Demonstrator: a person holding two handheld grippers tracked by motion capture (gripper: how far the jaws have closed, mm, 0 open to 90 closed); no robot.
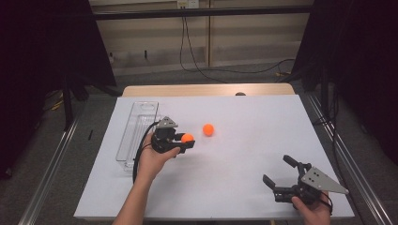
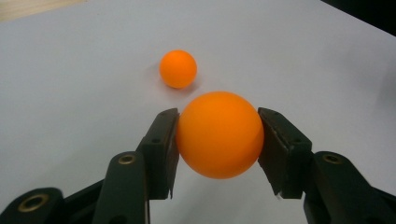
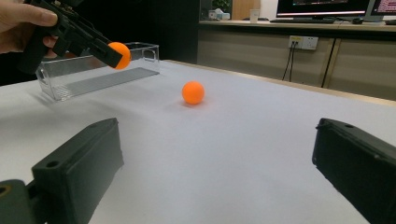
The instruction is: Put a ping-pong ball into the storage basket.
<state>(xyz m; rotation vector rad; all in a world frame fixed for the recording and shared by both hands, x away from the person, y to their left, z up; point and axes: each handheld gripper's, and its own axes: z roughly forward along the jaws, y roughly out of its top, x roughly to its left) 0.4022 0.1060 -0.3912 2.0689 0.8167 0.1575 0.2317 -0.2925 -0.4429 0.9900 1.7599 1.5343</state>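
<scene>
Left claw lifts one orange ball off the white desk; a second ball lies beside it.

At the left, a clear plastic tray [image 1: 136, 133] sits empty on the white desk [image 1: 244, 183]. Just right of it, the left claw [image 1: 187, 141] is clamped on an orange ping-pong ball [image 2: 219, 134], pads pressing both its sides, raised above the desk. The second orange ball [image 1: 208, 130] rests on the desk near it, apart. Far right, near the front edge, the right claw [image 1: 279, 169] hangs spread wide, holding nothing.

No readable text, label, brand or number on anything in view.
</scene>
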